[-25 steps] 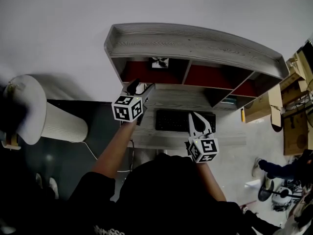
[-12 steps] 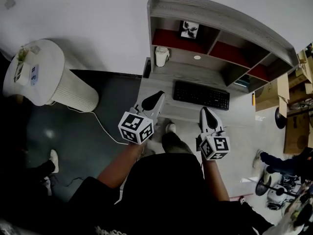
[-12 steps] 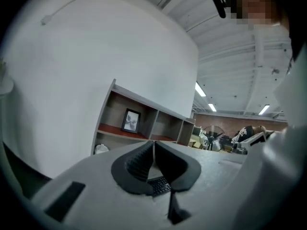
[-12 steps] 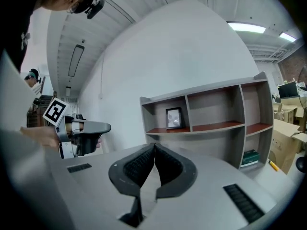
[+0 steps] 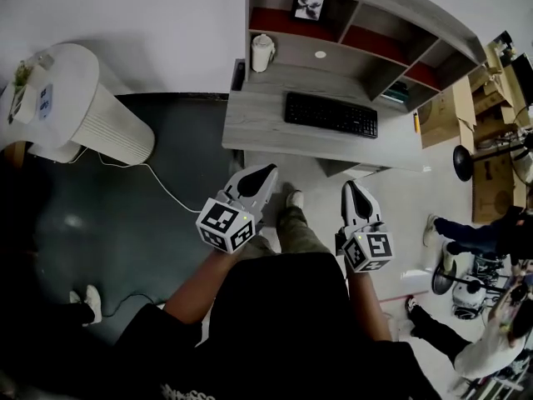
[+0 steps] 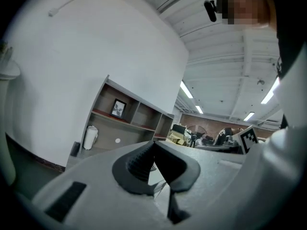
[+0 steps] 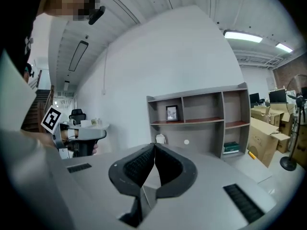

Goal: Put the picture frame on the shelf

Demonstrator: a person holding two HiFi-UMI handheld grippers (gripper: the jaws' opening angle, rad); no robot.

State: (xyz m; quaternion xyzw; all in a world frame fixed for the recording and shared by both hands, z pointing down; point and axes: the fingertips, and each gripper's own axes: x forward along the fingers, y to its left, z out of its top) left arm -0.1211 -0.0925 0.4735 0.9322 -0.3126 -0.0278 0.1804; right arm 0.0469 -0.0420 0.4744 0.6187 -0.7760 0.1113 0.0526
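Finding: the small black picture frame (image 5: 309,3) stands upright in the leftmost upper compartment of the grey wooden shelf unit (image 7: 196,94). That unit sits at the back of the grey desk (image 5: 266,127), which carries a black keyboard (image 5: 331,114) and a white cup-like container (image 5: 263,52). You hold both tools well apart from that desk, close to your body over the floor: your left gripper (image 5: 268,171) has its jaws closed pad to pad with nothing between them, and your right gripper (image 5: 351,187) likewise shows its jaws pressed together and empty.
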